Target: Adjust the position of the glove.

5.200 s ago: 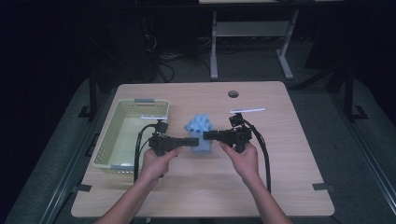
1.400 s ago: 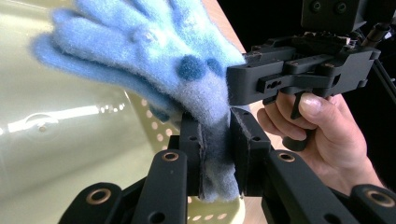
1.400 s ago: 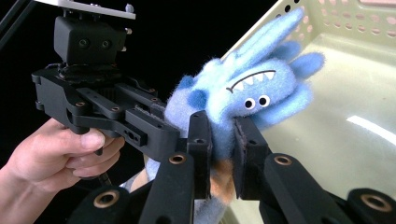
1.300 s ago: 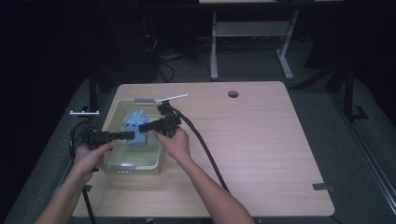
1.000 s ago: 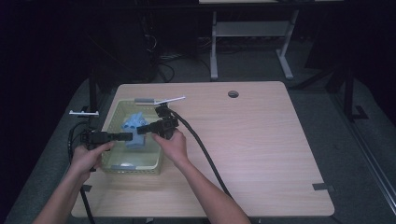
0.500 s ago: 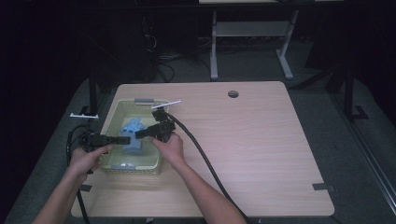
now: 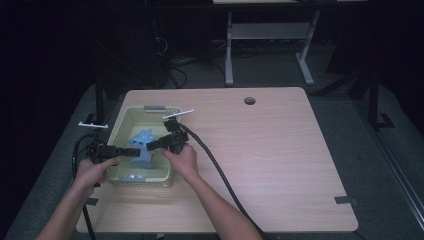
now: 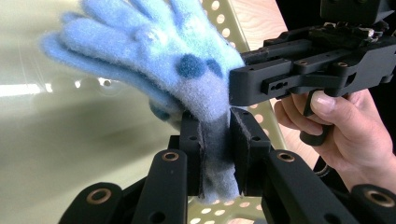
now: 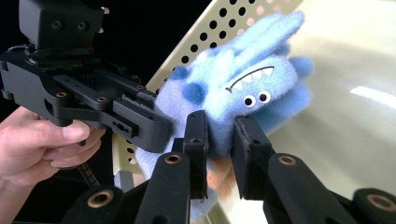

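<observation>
A fuzzy light-blue monster glove (image 7: pixel 142 145) with darker spots and a toothy face hangs inside the pale green perforated basket (image 7: pixel 120 129) at the table's left. My left gripper (image 7: pixel 134 152) comes in from the left and is shut on the glove's cuff (image 8: pixel 217 158). From the right, my right gripper (image 7: pixel 150 146) is shut on the glove's body (image 9: pixel 233 93). In the left gripper view the right gripper (image 8: pixel 299 70) sits just right of the glove. The left gripper (image 9: pixel 93 102) shows beside the glove in the right gripper view.
The basket has a grey label (image 7: pixel 154 107) on its far rim and stands near the table's left edge. A thick black cable (image 7: pixel 220 175) trails from the right gripper across the wooden table (image 7: pixel 280 150). A round hole (image 7: pixel 249 100) lies far right.
Five seconds ago the glove was held over the table's middle. It is now in the basket, and over the last second both grippers carried it lower and nearer.
</observation>
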Tool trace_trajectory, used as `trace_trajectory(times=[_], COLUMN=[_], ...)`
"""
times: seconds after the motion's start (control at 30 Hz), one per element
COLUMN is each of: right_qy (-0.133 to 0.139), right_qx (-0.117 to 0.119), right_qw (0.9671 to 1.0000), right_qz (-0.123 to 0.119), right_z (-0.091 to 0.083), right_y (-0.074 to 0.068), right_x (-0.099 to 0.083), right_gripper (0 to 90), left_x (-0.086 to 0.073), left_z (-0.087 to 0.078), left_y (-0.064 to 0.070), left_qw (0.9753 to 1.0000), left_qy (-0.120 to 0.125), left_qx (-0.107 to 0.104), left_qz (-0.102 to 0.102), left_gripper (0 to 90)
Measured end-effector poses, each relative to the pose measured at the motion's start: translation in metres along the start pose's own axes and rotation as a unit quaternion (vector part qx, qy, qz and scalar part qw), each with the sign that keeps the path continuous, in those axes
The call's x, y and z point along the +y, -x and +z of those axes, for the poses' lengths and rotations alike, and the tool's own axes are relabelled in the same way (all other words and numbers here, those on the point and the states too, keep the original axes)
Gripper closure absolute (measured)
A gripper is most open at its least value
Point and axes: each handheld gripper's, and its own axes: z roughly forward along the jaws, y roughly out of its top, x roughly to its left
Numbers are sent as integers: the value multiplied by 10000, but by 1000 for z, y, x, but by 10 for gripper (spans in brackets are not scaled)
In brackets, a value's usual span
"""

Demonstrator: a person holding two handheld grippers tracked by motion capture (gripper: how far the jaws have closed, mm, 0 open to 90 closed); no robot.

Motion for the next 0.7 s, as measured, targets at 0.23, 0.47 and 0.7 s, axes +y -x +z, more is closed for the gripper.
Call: trace_trajectory(times=[0.23,0.47,0.7], right_qy=[-12,43,89], right_qx=[-101,-206,-188], right_qw=[9999,9998,9997], right_qz=[-20,-66,-120], right_z=[0,-8,-15], right_y=[1,3,-1], right_x=[-1,-1,-3], right_gripper=[759,749,748], left_x=[1,1,2], left_z=[4,8,18], left_y=[-1,-2,-4], left_qw=[9999,9986,9946], left_qy=[-68,-225,-496], left_qx=[153,469,914], left_qz=[-23,-83,-10], left_gripper=[757,757,754])
